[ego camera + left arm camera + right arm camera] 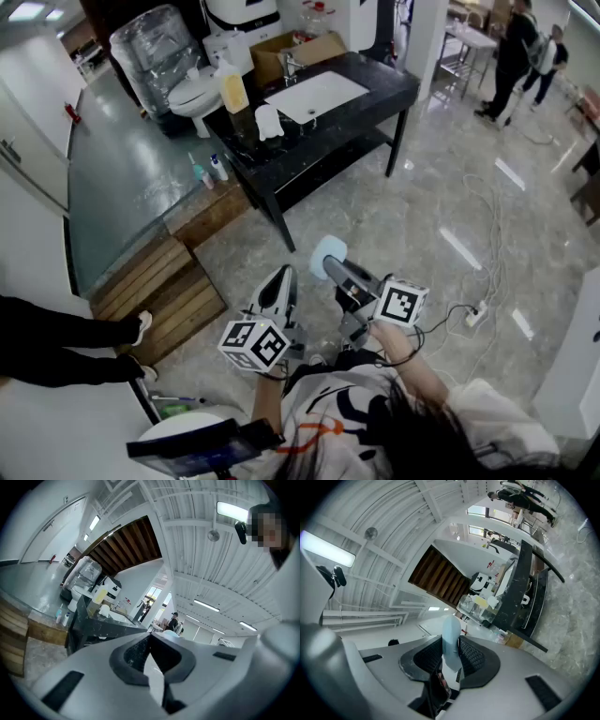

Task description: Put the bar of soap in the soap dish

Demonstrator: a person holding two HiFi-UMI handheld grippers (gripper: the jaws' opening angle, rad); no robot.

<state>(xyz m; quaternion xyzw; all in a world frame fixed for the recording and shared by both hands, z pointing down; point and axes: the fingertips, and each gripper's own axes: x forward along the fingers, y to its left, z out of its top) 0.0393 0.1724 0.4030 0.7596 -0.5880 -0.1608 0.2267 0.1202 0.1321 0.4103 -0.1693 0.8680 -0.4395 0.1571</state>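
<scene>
A pale blue bar of soap [328,253] [451,632] stands on edge between the pads of my right gripper [334,266] [451,645], which is shut on it in mid-air over the marble floor. Beside it on the left, my left gripper [283,276] [150,640] has its jaws closed together with nothing in them. Both point toward the black counter [375,89] with a white sink [315,96], still some way off. A white object [269,122] and a yellow bottle [233,92] stand on the counter's left part; I cannot pick out a soap dish for certain.
A toilet [192,96] and wrapped goods stand behind the counter. A wooden platform [159,286] lies at the left, with a person's legs [66,347] beside it. A cable and power strip [476,315] lie on the floor at the right. Two people [517,49] walk far off.
</scene>
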